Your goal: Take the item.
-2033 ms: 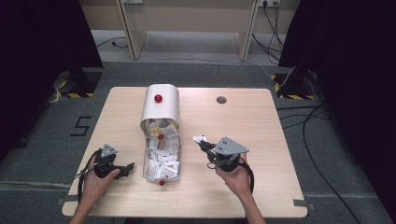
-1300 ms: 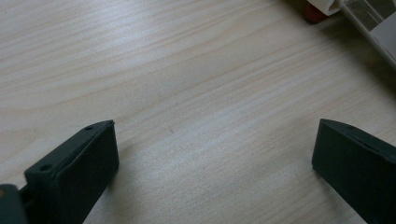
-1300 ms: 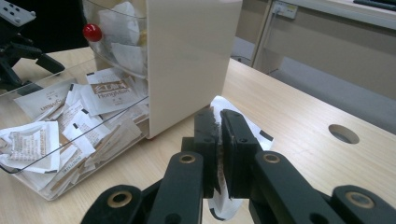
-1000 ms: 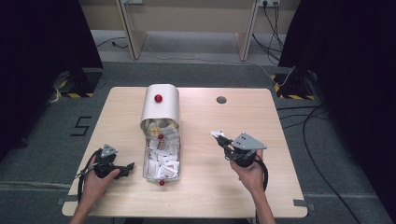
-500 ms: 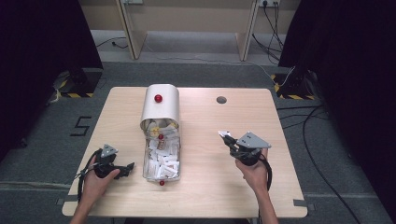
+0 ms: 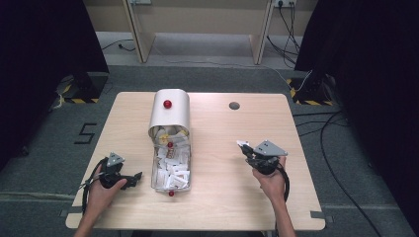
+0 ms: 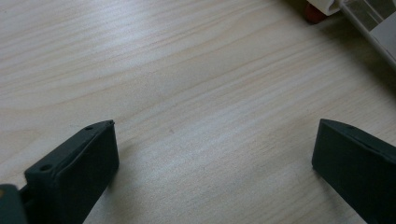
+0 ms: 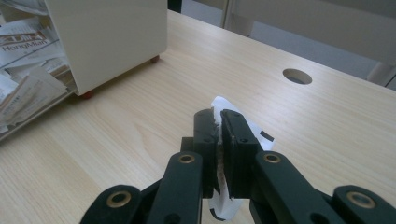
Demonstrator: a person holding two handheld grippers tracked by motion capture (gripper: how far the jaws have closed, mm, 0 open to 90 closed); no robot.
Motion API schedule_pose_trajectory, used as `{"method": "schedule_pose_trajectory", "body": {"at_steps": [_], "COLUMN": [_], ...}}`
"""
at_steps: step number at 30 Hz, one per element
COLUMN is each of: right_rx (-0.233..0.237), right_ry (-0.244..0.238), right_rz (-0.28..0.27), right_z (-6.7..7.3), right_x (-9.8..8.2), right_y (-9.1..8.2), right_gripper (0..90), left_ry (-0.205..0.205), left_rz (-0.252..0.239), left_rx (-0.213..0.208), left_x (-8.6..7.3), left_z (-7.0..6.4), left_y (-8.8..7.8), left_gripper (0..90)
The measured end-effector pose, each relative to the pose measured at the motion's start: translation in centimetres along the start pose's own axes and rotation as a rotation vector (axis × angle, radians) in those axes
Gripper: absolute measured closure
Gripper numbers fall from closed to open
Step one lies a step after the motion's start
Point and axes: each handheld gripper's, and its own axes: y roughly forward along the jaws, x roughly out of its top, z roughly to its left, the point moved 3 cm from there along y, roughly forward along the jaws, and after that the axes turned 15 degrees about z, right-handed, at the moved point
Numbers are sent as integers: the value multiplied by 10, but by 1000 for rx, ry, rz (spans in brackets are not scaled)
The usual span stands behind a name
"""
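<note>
The left gripper (image 6: 129,178) is seen resting on the wooden table (image 6: 217,207), just to the left of the open box (image 6: 170,170), and is held by the person's left hand (image 6: 101,190). In the left gripper view its two black jaws are spread wide apart with only bare table between them, so nothing is grasped; a corner of the box (image 7: 369,18) and one of its red feet (image 7: 315,13) are seen at the upper right.

The box is placed left of the table's middle. Its tray is pulled out toward the person and is filled with white paper packets (image 6: 173,173); the rounded cover (image 6: 170,114), topped by a red knob (image 6: 167,103), is set at the far end of the tray.

To the right of the box, well apart from it, the right gripper (image 6: 245,150) is held by the right hand (image 6: 269,180) above the table. Its jaws are clenched on a white packet (image 6: 242,144) with black marks; in the right gripper view the packet (image 8: 261,135) is seen pinched between the two pads, sticking out past the tips. A round hole (image 6: 234,105) is cut in the table beyond the right gripper, to the right of the cover.
</note>
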Motion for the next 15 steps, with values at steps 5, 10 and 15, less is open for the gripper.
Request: {"method": "schedule_pose_trajectory", "body": {"at_steps": [5, 10, 15], "right_rx": [-7, -13, -19], "right_ry": [13, 29, 38], "right_rz": [9, 21, 29], "right_z": [-4, -9, -12], "right_x": [-4, -9, -12], "right_y": [2, 5, 6], "right_gripper": [852, 852, 851], "left_ry": [0, 0, 0], "left_rz": [-1, -1, -1], "left_rx": [0, 0, 0], "left_x": [0, 0, 0], "left_z": [0, 0, 0], "left_y": [0, 0, 0], "left_gripper": [0, 0, 0]}}
